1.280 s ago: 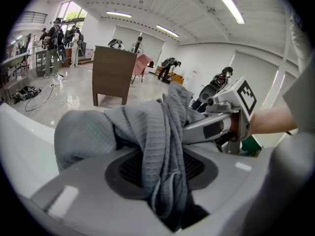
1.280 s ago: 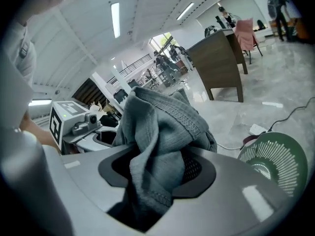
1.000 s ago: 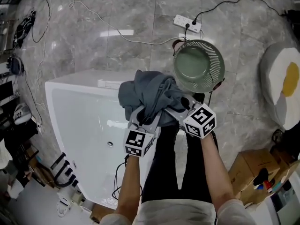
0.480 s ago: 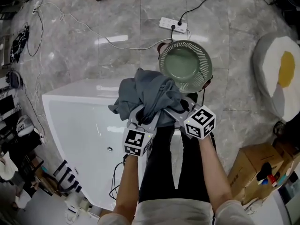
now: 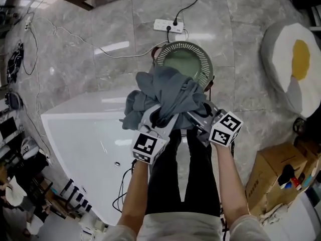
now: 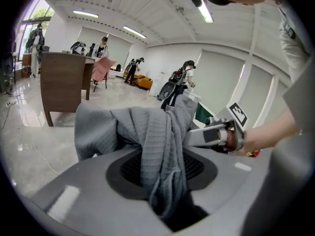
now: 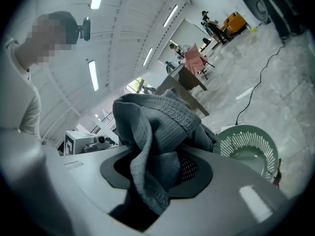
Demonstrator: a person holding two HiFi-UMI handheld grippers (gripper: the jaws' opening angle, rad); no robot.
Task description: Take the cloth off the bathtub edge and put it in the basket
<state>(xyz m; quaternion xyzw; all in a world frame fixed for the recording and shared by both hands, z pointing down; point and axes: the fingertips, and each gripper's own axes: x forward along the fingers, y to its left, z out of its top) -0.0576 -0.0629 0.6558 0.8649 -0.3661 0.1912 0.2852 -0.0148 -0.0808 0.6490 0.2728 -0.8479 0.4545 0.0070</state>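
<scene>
A bunched grey knitted cloth (image 5: pixel 168 92) hangs in the air between both grippers, over the near rim of the round green slotted basket (image 5: pixel 198 51) on the floor. My left gripper (image 5: pixel 158 115) is shut on the cloth's left part (image 6: pixel 152 141). My right gripper (image 5: pixel 193 115) is shut on its right part (image 7: pixel 157 132); its jaws have just been closing with the cloth between them. In the right gripper view the basket (image 7: pixel 246 151) lies just beyond the cloth. The white bathtub (image 5: pixel 75 107) lies below and to the left. The cloth hides the fingertips.
A power strip (image 5: pixel 168 25) with cables lies on the marble floor beyond the basket. A white and yellow cushion (image 5: pixel 293 64) is at the right, a cardboard box (image 5: pixel 278 185) at the lower right. The person's legs stand beside the tub.
Both grippers have carried the cloth away from the tub edge toward the basket; it now overlaps the basket's near rim. The grip on it looks unchanged.
</scene>
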